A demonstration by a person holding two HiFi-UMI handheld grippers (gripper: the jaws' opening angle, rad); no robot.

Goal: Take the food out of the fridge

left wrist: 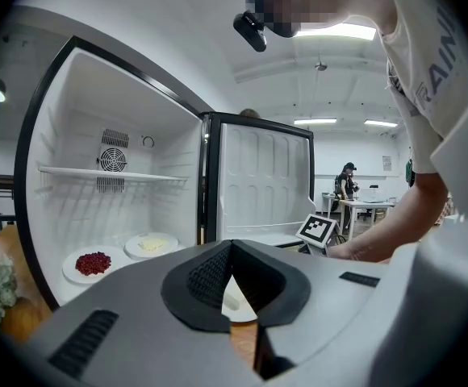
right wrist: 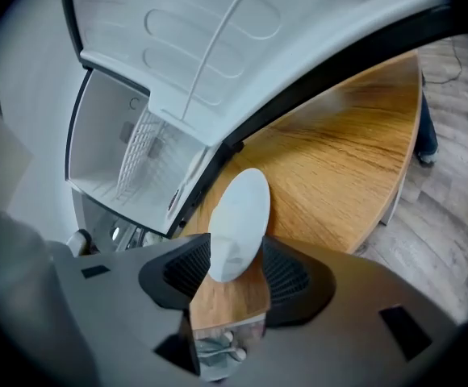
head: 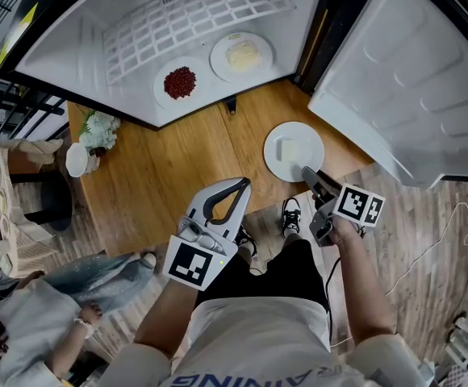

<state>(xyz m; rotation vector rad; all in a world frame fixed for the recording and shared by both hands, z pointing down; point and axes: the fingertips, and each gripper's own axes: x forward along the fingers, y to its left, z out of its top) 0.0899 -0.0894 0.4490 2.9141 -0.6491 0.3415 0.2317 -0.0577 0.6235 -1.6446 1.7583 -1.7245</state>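
Right gripper (right wrist: 234,256) spread around the plate (right wrist: 246,204) rim on the table (right wrist: 331,168); left gripper (left wrist: 231,245) pressed together, empty

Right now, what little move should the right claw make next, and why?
Probably pull the right claw straight back off the plate on the table. Its jaws stand open around the plate's rim, and the plate lies flat on the table, so it looks set down. Two more plates, one with red food and one with pale food, wait in the fridge.
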